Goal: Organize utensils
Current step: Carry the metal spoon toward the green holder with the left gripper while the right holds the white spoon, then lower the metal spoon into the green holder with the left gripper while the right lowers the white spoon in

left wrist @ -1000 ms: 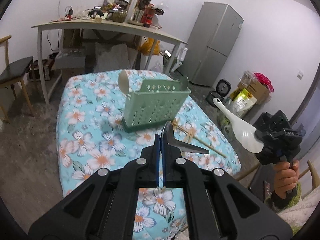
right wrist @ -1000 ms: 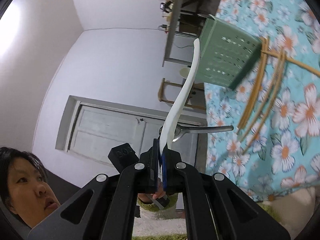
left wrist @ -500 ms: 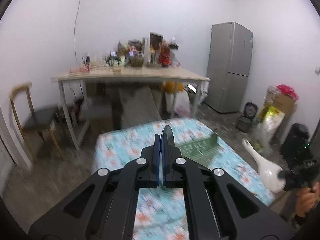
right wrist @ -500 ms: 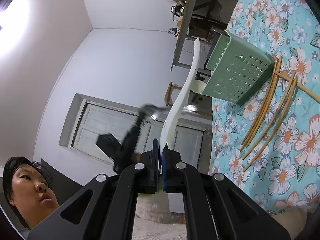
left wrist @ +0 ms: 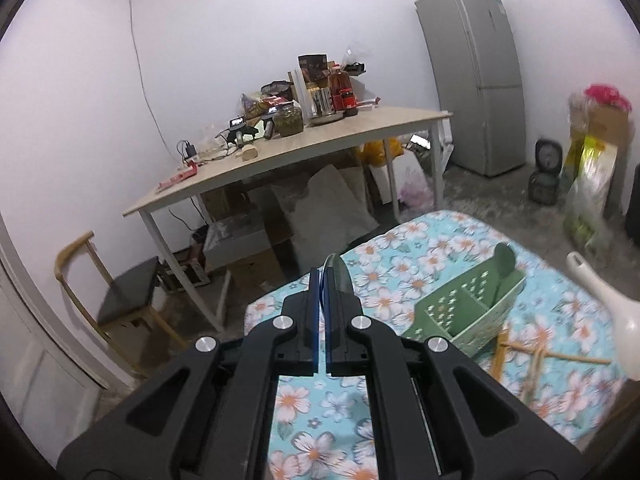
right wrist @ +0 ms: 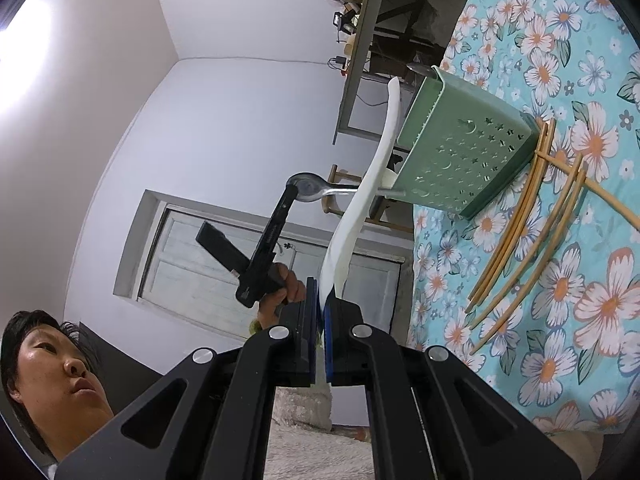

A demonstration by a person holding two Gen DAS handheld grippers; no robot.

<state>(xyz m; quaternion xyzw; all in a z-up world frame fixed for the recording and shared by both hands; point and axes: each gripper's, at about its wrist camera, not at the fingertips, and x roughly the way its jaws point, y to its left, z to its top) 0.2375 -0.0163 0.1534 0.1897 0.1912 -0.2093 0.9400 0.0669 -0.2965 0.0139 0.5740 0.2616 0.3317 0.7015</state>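
Note:
A green perforated utensil holder stands on the floral tablecloth. Several bamboo chopsticks lie crossed beside it. My left gripper is shut on a metal spoon by its bowl, seen edge-on as the spoon in the left wrist view. The spoon's handle points at the holder's open top. My right gripper is shut on the broad end of a white rice paddle, whose handle reaches toward the holder's mouth.
A cluttered wooden table stands behind, with a chair at its left and a grey fridge at the right. Bags and a rice cooker sit on the floor. A person's hand holds the left gripper.
My left gripper has risen and rolled with the spoon, bringing its handle level with the holder's open top. The right gripper and paddle have stayed almost still.

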